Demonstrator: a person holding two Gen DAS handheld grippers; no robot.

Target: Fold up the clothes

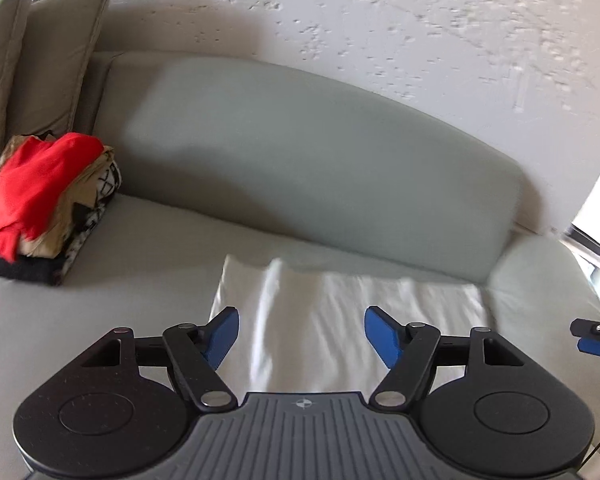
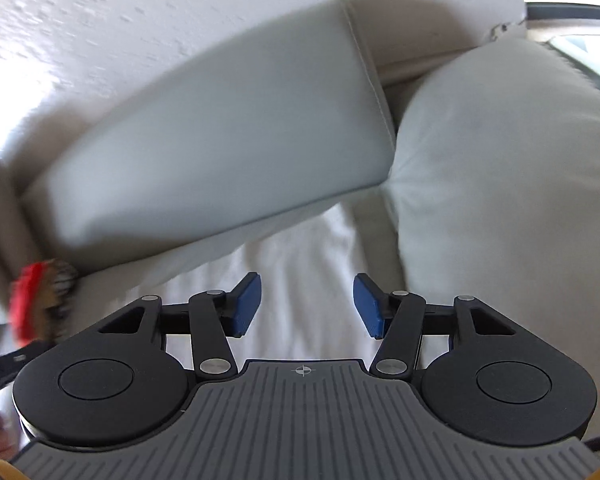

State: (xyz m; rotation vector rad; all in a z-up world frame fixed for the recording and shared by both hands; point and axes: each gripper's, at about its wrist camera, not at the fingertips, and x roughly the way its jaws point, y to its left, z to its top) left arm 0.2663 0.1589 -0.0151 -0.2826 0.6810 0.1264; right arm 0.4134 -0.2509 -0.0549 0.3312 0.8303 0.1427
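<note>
Both grippers agape over white cloth (image 1: 340, 320)

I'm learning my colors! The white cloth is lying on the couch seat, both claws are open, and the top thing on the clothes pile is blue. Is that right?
Not quite. The top thing on the clothes pile is red, not blue, as the left wrist view shows. The rest holds: the white cloth lies on the couch seat, and the left claw and right claw are both open.
</note>
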